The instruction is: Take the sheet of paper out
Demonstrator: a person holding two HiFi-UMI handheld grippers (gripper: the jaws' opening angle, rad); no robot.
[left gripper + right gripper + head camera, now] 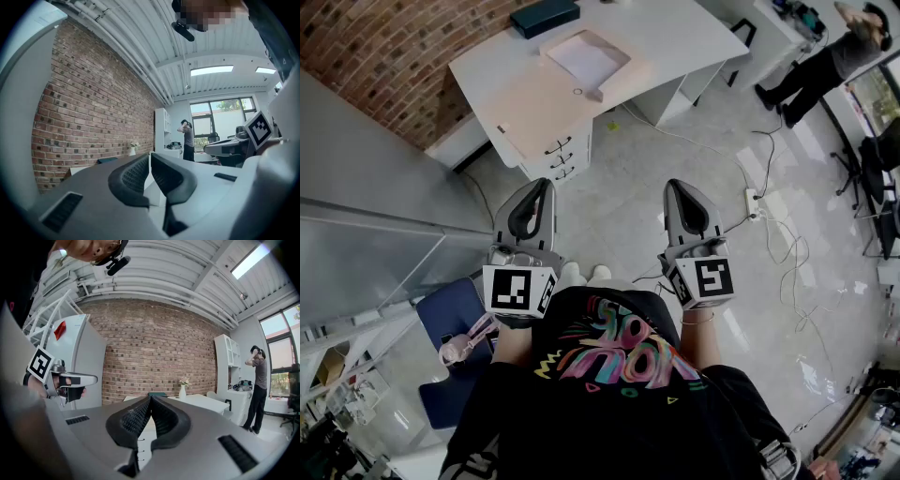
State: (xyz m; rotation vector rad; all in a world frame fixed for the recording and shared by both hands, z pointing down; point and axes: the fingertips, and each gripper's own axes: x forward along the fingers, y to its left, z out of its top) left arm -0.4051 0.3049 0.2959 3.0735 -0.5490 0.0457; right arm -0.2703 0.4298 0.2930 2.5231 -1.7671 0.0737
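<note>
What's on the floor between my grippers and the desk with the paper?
Head view: mostly bare shiny floor between the left gripper, the right gripper and the white desk holding the sheet of paper; only a thin cable crosses it.

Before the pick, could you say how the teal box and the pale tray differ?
The teal box is dark and smaller; the pale tray is larger and holds a white sheet. The box lies nearer the brick wall than the tray. Both rest on the desk.
</note>
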